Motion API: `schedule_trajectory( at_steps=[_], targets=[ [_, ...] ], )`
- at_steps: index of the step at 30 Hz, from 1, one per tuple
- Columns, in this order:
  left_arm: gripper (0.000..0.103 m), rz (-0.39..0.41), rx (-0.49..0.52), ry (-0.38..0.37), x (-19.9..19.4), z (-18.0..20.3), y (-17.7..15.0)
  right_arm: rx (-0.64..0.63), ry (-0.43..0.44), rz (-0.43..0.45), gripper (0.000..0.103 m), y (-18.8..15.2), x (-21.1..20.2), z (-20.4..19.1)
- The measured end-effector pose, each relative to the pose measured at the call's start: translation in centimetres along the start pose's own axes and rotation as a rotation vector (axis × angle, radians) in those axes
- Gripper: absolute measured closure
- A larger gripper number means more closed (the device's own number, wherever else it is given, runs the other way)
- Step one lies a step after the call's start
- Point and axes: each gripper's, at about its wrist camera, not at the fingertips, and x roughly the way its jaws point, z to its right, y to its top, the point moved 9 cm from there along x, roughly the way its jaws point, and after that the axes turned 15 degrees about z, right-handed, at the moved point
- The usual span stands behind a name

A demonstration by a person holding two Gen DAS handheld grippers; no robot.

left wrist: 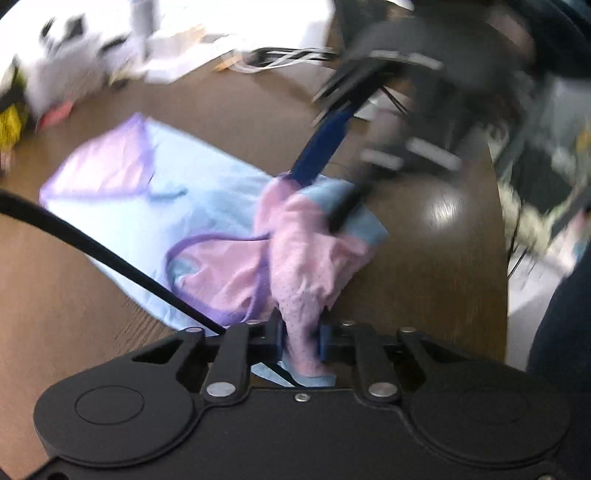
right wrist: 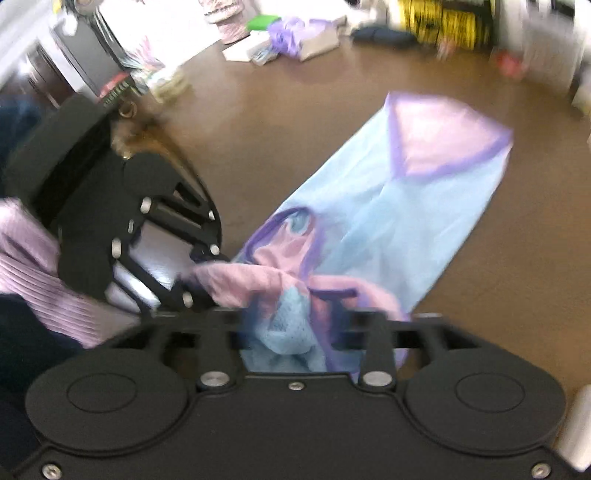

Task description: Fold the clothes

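Brown wood-grain table [left wrist: 424, 280] fills both wrist views, its far edge crowded with blurred clutter [right wrist: 288, 33] of boxes, bags and papers under bright light. Lying flat across the tabletop is a light blue mesh garment [left wrist: 192, 210] with pink panels and purple trim, running from the upper left of the left wrist frame toward lower centre, where its near end is bunched up. At the bottom centre of that frame the left gripper [left wrist: 301, 338] is pinched on a gathered fold of the pink mesh. From the upper right, the right gripper [left wrist: 321, 188] reaches down onto the same bunched end, its jaws spread with cloth between them. A black cable [left wrist: 110, 258] crosses the lower left. In the right wrist view, a lilac ribbed sleeve [right wrist: 33, 273] shows at the left edge.
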Motion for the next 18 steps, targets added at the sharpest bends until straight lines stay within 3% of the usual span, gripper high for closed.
schedule_trajectory(
  at_steps=[4, 6, 7, 8, 10, 13, 15, 17, 18],
  targets=[
    [0.089, -0.022, -0.12, -0.041, -0.2, -1.5, 0.3, -0.393, -0.016, 0.051, 0.015, -2.5, -1.9, -5.1],
    [0.089, -0.028, -0.138, -0.056, -0.2, -1.6, 0.5, -0.518, -0.044, 0.037, 0.018, -3.7, -0.7, -6.1],
    [0.089, -0.031, -0.131, -0.057, -0.1, -1.6, 0.7, -0.581, -0.083, 0.037, 0.034, -4.2, 0.4, -6.1],
    [0.089, -0.033, -0.12, -0.061, -0.1, -1.4, 0.8, -0.608, -0.109, 0.029, 0.064, -4.7, 1.5, -5.7],
    [0.089, -0.035, -0.1, -0.075, -0.3, -1.1, 1.1, -0.564, -0.093, 0.003, 0.086, -4.8, 2.5, -5.4],
    [0.091, -0.064, -0.119, -0.165, -1.4, 0.1, 1.3, -0.443, 0.027, -0.02, 0.088, -4.2, 0.4, -5.4],
    [0.091, -0.109, -0.153, -0.281, -2.8, 1.8, 1.1, -0.29, 0.142, -0.043, 0.088, -3.7, -1.8, -5.7],
    [0.091, -0.155, -0.202, -0.411, -4.6, 3.3, 1.7, -0.078, 0.333, -0.111, 0.088, -3.3, -4.6, -6.1],
    [0.091, -0.168, -0.239, -0.447, -5.0, 3.5, 2.0, -0.01, 0.383, -0.123, 0.088, -3.1, -5.2, -6.0]
  ],
)
